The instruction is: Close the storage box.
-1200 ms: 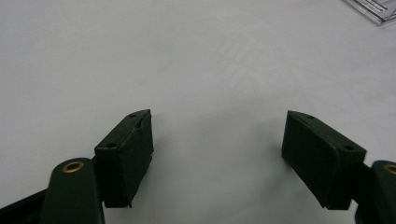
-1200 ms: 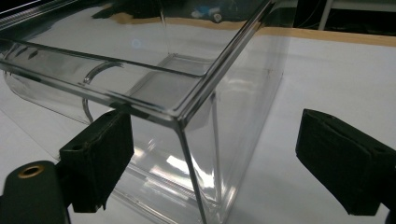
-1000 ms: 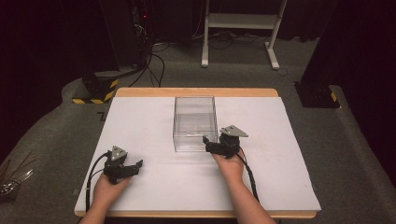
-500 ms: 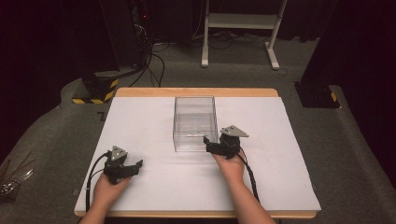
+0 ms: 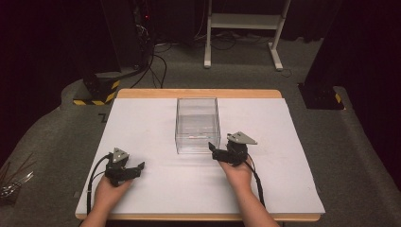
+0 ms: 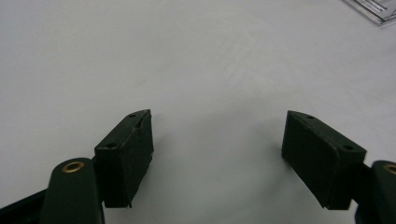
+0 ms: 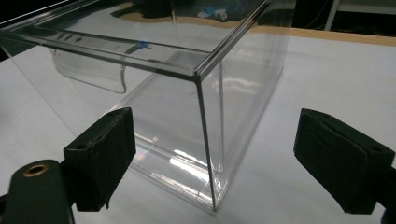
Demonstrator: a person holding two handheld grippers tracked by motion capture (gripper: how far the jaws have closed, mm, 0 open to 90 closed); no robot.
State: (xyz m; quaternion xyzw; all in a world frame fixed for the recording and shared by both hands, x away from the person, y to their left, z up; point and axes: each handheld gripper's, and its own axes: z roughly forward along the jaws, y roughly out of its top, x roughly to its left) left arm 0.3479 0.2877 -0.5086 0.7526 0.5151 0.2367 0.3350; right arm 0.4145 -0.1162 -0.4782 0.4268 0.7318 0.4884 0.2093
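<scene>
A clear plastic box (image 5: 197, 125) with an open top stands on the white table (image 5: 293, 156), a little behind its middle. My right gripper (image 5: 213, 151) is held low at the box's near right corner and is open. In the right gripper view, that corner of the box (image 7: 163, 93) lies between the spread jaws of the right gripper (image 7: 215, 123) without touching them. My left gripper (image 5: 136, 169) rests near the front left of the table, open and holding nothing. In the left gripper view, the left gripper (image 6: 217, 130) has bare white surface between its jaws, and a box corner (image 6: 373, 7) shows at the top right.
A wooden edge (image 5: 198, 93) runs along the back of the table. Dark carpet surrounds it. A white stand (image 5: 243, 28) is behind, a yellow-and-black base (image 5: 97, 92) with cables sits at the back left, and some thin metal pieces (image 5: 12, 182) lie at the far left.
</scene>
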